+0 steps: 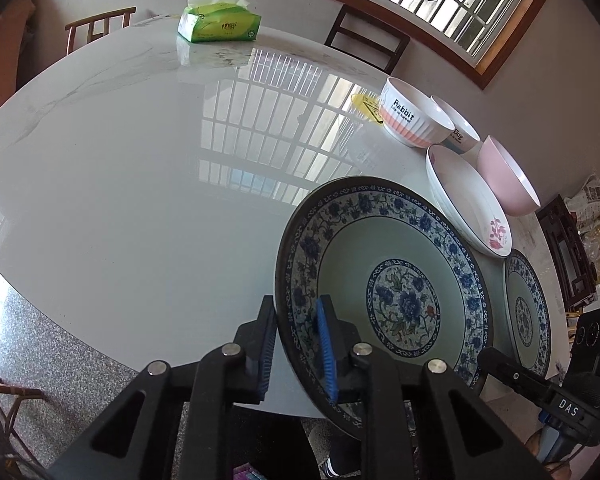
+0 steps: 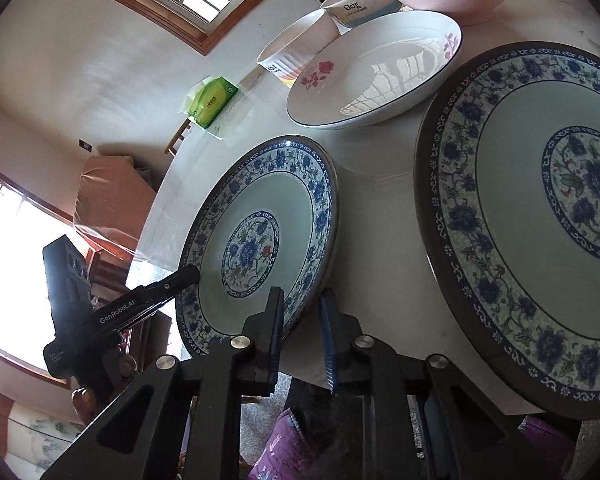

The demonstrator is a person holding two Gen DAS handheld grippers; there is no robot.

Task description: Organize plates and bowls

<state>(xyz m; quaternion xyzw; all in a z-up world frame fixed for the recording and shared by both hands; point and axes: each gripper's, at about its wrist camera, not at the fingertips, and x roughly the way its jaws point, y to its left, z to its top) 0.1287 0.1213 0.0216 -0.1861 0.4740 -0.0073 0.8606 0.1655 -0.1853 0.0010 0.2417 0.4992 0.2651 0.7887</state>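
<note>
Both jaws are clamped on opposite rim edges of the round blue-and-white floral ceramic plate [image 1: 384, 292], held by the left gripper [image 1: 296, 344] and right gripper [image 2: 302, 334] at the white marble table [image 1: 140, 160] edge. Glazed, heavy and breakable, it is judged slippery.

Two plates [image 2: 256, 236] [image 2: 540, 216] — pale green, blue floral borders. One bowl [image 1: 508, 178] is pink; the tissue pack [image 1: 220, 24] — bright green.

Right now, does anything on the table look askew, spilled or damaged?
Nothing looks spilled or broken. Only the blue floral plate is askew. It is tilted, with its near rim past the edge of the table, because the left gripper and right gripper are both pinching its rim.
</note>
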